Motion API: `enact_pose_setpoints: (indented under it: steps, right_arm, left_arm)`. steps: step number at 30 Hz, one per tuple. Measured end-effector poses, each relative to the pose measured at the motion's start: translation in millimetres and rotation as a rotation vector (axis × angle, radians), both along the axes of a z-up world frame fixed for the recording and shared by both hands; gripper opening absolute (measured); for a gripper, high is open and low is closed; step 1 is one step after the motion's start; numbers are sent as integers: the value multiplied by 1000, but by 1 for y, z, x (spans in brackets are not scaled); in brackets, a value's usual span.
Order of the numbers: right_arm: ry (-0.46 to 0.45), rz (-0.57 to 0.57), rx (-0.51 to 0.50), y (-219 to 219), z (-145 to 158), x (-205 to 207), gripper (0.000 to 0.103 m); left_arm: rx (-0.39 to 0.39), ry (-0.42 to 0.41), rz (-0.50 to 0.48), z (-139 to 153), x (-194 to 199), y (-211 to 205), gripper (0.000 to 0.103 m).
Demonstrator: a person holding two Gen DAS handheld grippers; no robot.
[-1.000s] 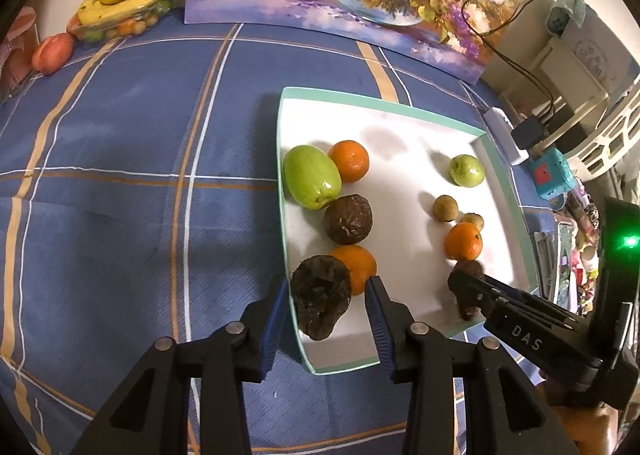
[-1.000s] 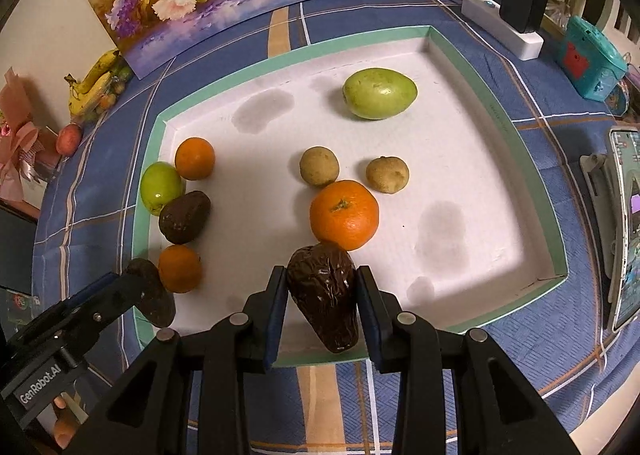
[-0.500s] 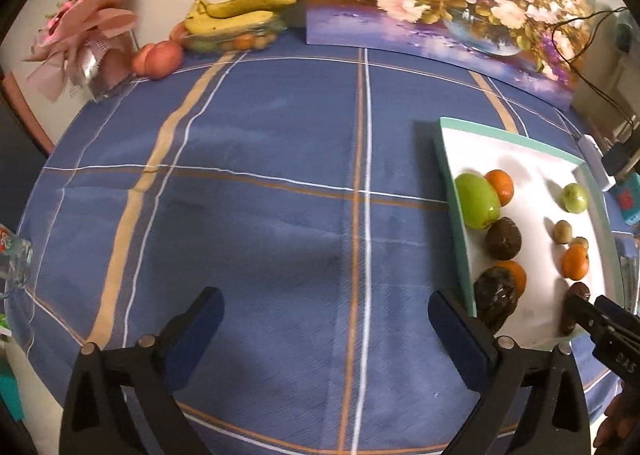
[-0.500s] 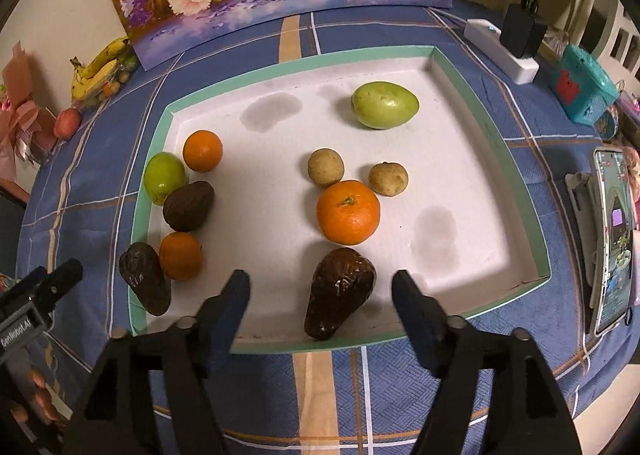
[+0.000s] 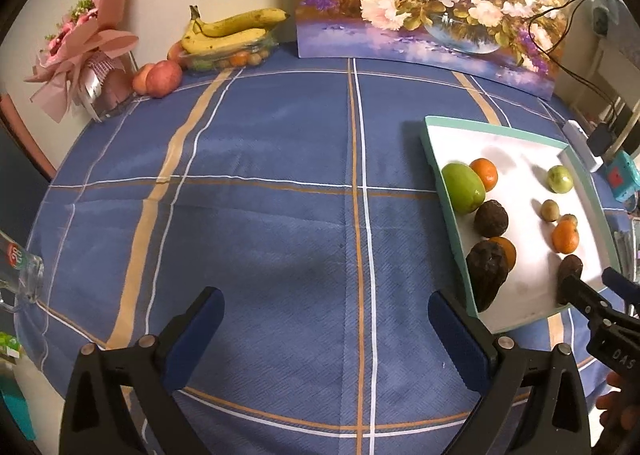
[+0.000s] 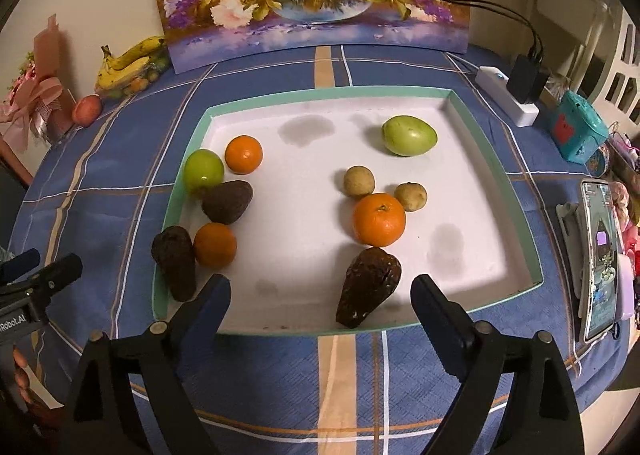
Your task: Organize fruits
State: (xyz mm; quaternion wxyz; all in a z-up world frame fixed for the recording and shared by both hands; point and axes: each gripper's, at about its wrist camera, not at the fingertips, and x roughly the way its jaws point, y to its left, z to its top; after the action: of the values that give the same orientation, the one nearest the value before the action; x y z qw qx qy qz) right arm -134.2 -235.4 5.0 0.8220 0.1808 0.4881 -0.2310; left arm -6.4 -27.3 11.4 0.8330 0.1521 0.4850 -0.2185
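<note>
A white tray with a teal rim [image 6: 320, 92] holds two groups of fruit. On its left side lie a green fruit [image 6: 203, 171], two oranges, and two dark avocados [image 6: 175, 263]. On the right side are a green mango [image 6: 409, 135], two small brown fruits, an orange [image 6: 379, 219] and a dark avocado [image 6: 370, 281]. My right gripper [image 6: 320, 295] hovers at the tray's near edge with its jaws opening. That avocado lies free between its fingers, untouched. My left gripper [image 5: 324, 307] stands wide open over bare cloth left of the tray [image 5: 430, 143], holding nothing.
Along the back wall stand a flower painting [image 5: 428, 3], bananas on a clear box [image 5: 228, 31], peaches [image 5: 162, 73] and a pink bouquet [image 5: 80, 55]. A glass mug [image 5: 20, 271] sits at the table's left edge. A power strip [image 6: 506, 95], teal box [image 6: 576, 131] and phone [image 6: 600, 255] lie right of the tray.
Both grippers were shut on dark avocados; each has let go, opened wide and drawn back. The left one has swung left, away from the tray, over the cloth.
</note>
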Motion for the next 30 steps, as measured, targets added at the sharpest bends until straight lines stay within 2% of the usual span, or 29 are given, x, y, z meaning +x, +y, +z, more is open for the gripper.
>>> enact_pose_setpoints:
  steps: [8,12,17,30]
  right_arm:
    - [-9,-4,-12,1,2,1,92]
    - [1,8,-16,2,1,3,92]
    - [0,13,-25,3,2,4,92]
    - [5,21,-35,5,2,4,92]
  left_arm:
    - [70,-24,15,-3,1,0,103]
    - [111,-18,60,-6,3,3,103]
    - [116,-9,86,-7,5,7,103]
    - [120,-1,72,-8,4,4,103]
